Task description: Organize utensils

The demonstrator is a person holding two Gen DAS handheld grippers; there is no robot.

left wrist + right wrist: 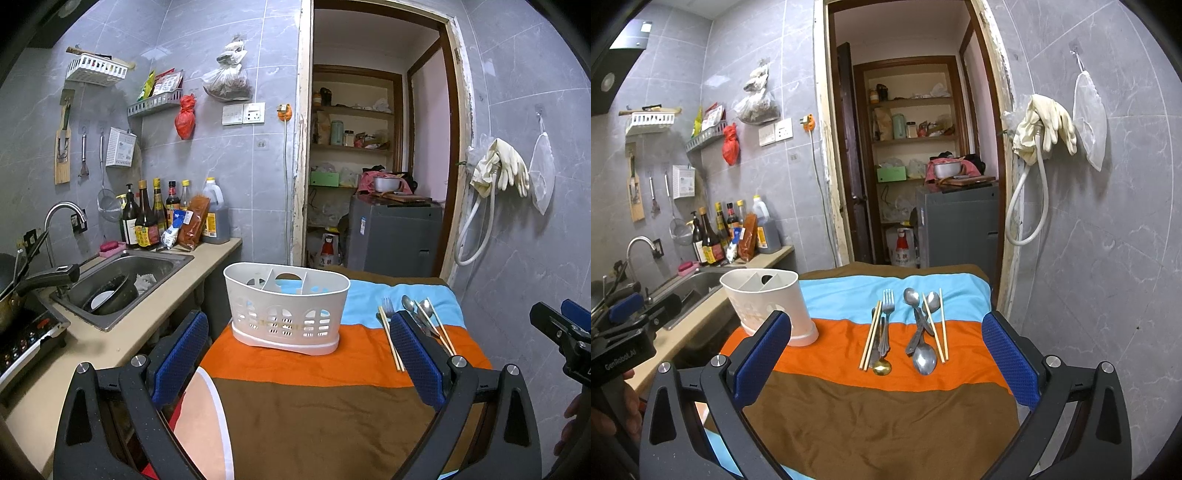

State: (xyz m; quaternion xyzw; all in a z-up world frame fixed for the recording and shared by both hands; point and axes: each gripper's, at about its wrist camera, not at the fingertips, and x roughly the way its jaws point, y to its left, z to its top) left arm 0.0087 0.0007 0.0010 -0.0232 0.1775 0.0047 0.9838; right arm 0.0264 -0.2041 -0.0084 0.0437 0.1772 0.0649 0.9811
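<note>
Utensils laid out, both tongs spread and empty.

The white perforated plastic caddy (286,306) stands mid-frame on the striped-cloth bench (886,413), likely ready to be filled; steel forks, spoons and wooden chopsticks (905,328) lie loose beside it, between the right tongs (886,365); the left tongs (295,358) frame the caddy.

Grey marble-tiled walls (229,192), open doorway (373,147), beige countertop (147,317).

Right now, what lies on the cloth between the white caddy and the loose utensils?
Nothing: in the right wrist view only bare striped cloth separates the white caddy from the nearest chopsticks and fork.
</note>
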